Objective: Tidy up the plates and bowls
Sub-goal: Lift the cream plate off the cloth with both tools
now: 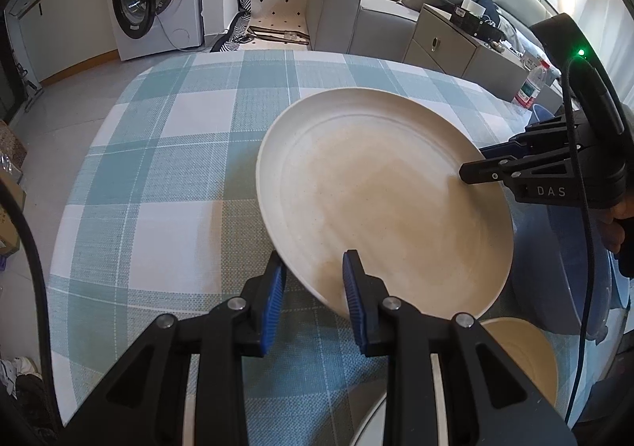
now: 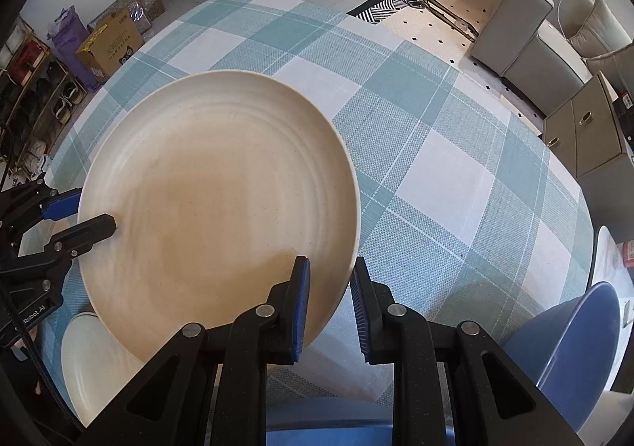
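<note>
Straddling the plate rim at 6 o'clock, the left gripper pinched it; the right gripper pinched its 3 o'clock edge.

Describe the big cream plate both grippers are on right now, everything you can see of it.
The cream plate is round and shallow, matte with faint speckles, concentric ridges inside its raised rim, and a tan-tinted centre. It looks empty and intact. It is tilted above the checked tablecloth, apparently lifted. The left gripper straddles its near rim, one finger on each side, as does the right gripper at the opposite edge. Whether the pads press the rim is unclear. A smaller cream dish lies partly beneath it.
</note>
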`<state>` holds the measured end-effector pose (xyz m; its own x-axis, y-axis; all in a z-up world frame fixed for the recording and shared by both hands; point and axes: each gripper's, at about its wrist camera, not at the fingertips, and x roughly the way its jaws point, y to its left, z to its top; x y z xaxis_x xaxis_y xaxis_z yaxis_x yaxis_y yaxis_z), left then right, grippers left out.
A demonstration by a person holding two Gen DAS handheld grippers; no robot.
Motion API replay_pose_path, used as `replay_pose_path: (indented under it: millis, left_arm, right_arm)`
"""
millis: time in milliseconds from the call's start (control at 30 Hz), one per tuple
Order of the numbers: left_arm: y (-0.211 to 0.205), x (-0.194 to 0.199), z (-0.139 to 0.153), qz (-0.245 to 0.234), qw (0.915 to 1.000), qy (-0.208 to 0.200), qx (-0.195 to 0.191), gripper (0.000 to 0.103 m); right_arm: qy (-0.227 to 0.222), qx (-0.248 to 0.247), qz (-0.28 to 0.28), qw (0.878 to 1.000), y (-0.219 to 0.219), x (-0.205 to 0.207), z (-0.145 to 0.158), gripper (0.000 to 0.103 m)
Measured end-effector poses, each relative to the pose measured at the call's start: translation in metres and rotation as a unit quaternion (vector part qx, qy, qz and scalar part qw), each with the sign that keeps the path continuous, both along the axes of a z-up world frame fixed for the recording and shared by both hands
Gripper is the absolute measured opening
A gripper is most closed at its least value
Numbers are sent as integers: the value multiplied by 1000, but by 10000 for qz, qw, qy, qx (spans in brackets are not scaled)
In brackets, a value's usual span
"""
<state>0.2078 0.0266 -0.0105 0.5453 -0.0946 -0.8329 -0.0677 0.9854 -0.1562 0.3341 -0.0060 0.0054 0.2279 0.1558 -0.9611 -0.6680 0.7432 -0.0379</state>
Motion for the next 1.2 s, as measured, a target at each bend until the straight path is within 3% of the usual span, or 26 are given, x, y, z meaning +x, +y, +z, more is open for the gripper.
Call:
replay_pose_path:
  millis: [1200]
  left_arm:
    - [11, -60, 50, 176, 9980, -585, 158, 28]
  right_arm:
    - [-556, 261, 120, 9980, 9, -65, 69, 21]
